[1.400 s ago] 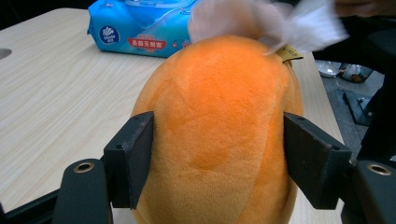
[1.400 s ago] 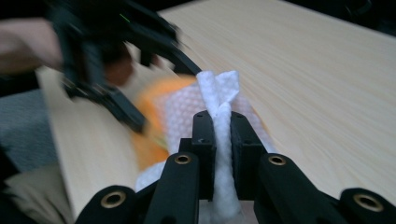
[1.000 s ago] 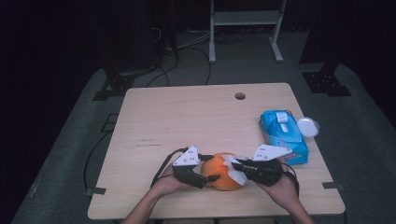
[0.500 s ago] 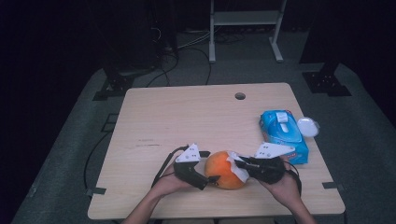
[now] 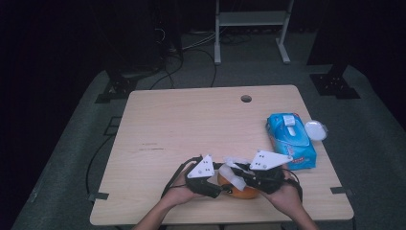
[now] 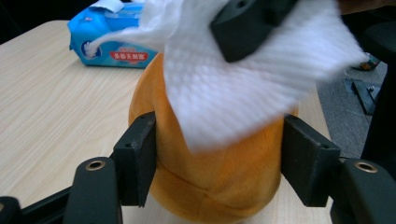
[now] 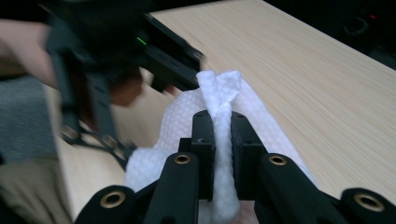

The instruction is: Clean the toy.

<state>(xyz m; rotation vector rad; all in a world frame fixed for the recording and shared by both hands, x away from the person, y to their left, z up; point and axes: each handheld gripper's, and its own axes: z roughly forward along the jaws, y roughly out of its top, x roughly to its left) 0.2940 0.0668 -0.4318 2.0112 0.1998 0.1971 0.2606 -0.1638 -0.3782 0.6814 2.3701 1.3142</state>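
A round orange ball-like thing sits on the wooden table near its front edge. My left gripper has it between its jaws; they have just been closing, and both pads now press on the orange thing's sides. In the high view, my right gripper comes in from the right. It is shut on a white wet wipe pinched between its pads. The wipe drapes over the top of the orange thing.
A blue pack of wet wipes lies at the table's right side with a white round lid beside it. A cable hole sits near the far edge. Both hands are close to the table's front edge. Cables and a white frame stand behind the table.
My right gripper has shifted a little with the wipe across the top of the orange thing. My left hand has stayed in place at the orange thing's left side.
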